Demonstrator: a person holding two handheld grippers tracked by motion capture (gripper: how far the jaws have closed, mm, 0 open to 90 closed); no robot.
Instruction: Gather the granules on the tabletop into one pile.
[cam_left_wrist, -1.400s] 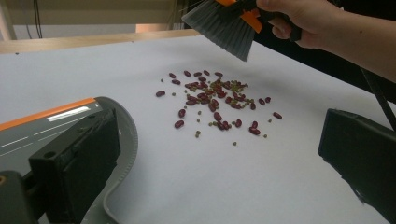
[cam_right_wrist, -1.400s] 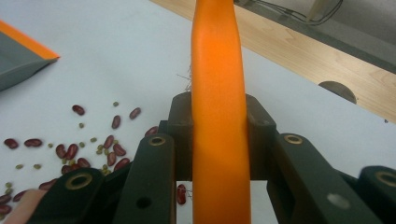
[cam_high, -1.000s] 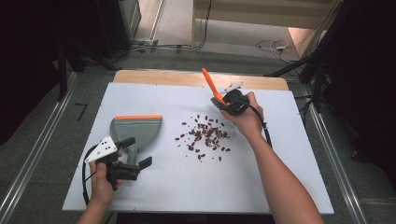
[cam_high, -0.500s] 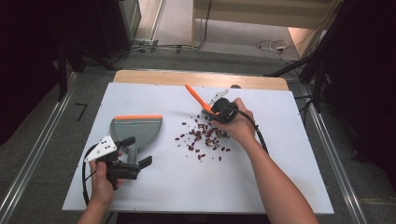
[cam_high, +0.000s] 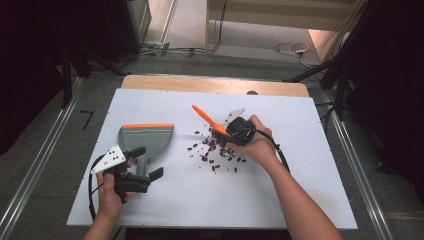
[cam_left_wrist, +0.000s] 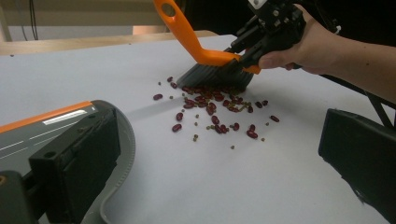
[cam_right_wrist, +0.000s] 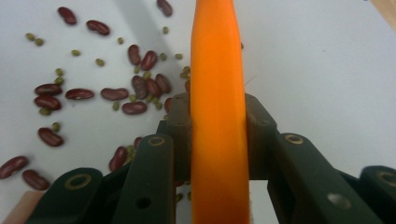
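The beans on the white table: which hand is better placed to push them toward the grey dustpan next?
The right. The right gripper is clamped on the orange brush, whose bristles rest at the far edge of the beans. The left gripper is open around the dustpan handle, off to one side of the pile.

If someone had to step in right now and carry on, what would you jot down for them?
Right claw: shut on the orange brush, bristles down at the far edge of the beans.
Left claw: open, jaws either side of the dustpan handle, not clamped as far as I can tell.
Beans: red ones and small green ones lie scattered on the white table, to the right of the dustpan, whose orange lip faces away from the person.
Done: brush picked up and set to the pile.
Left: grip the dustpan, sweep the beans into it; none look to be in yet.
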